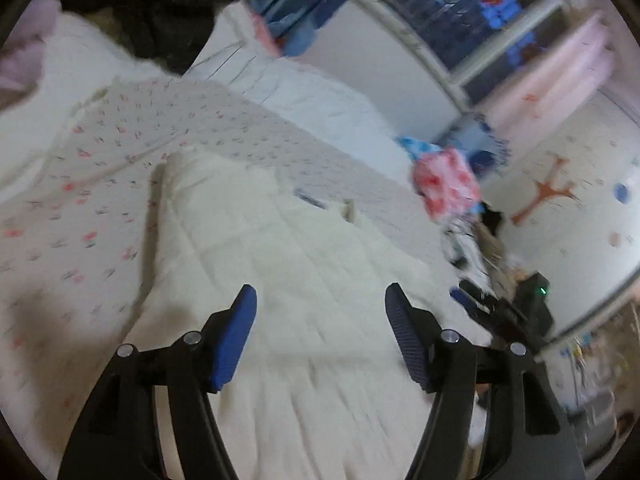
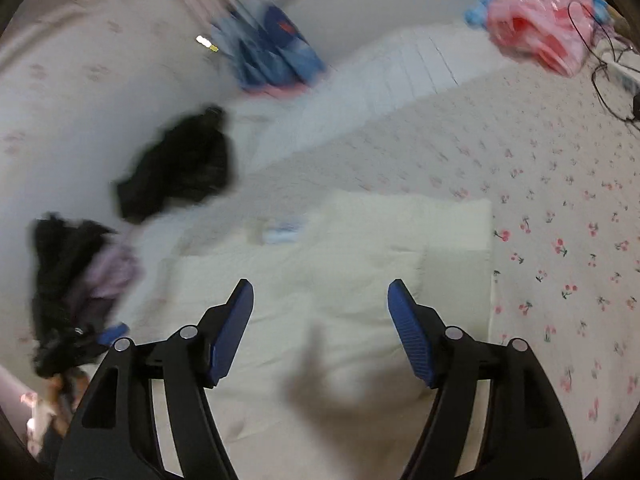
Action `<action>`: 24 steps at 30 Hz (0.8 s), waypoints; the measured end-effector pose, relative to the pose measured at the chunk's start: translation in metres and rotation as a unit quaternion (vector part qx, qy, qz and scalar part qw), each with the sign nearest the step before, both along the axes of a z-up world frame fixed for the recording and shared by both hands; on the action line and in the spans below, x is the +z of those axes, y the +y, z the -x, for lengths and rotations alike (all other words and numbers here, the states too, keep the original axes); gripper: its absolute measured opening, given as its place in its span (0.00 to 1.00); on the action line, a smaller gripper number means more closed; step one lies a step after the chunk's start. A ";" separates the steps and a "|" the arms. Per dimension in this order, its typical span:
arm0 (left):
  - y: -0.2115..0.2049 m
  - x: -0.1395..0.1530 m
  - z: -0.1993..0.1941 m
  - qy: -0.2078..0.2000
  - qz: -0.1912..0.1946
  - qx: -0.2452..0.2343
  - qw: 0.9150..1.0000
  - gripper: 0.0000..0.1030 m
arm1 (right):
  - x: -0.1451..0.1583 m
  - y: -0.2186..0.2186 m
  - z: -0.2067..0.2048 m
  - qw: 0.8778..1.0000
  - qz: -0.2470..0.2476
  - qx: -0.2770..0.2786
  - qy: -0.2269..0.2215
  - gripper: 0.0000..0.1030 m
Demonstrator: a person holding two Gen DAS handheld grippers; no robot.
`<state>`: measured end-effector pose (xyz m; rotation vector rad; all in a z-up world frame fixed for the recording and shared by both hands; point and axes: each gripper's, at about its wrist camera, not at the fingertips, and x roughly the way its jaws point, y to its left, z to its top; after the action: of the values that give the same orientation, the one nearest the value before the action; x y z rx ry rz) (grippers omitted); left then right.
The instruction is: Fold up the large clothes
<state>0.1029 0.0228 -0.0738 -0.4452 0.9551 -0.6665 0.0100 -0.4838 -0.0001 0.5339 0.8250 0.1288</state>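
A large cream quilted garment (image 1: 280,264) lies folded flat on the bed, with a small label showing near its far end. My left gripper (image 1: 320,296) hovers over its near part, open, nothing between the blue pads. The same cream garment (image 2: 360,264) fills the middle of the right wrist view, its folded corner at the right. My right gripper (image 2: 320,292) is above it, open and empty, casting a shadow on the cloth. Both views are blurred.
The bed sheet (image 2: 560,200) has a cherry print. A black garment (image 2: 180,168) and a dark and lilac heap (image 2: 76,280) lie to the left. A blue cloth (image 2: 272,52) and a pink bundle (image 2: 540,28) sit at the far side. Cables (image 2: 600,64) trail at right.
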 end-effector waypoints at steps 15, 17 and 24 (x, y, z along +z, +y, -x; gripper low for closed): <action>0.017 -0.062 -0.003 0.107 -0.177 -0.002 0.978 0.86 | -0.065 -0.016 0.012 0.995 -0.014 0.022 0.096 0.63; 0.046 -0.037 0.020 0.099 -0.115 0.002 0.988 0.86 | -0.050 -0.028 0.033 0.993 -0.080 0.010 0.088 0.63; 0.149 -0.016 0.133 0.111 -0.073 -0.029 0.991 0.93 | -0.028 -0.057 0.203 0.987 -0.130 0.054 0.071 0.86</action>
<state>-0.0304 0.1722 -0.0897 -0.3684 1.2232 -0.6019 -0.1925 -0.5408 -0.0281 0.7507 0.9838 0.3047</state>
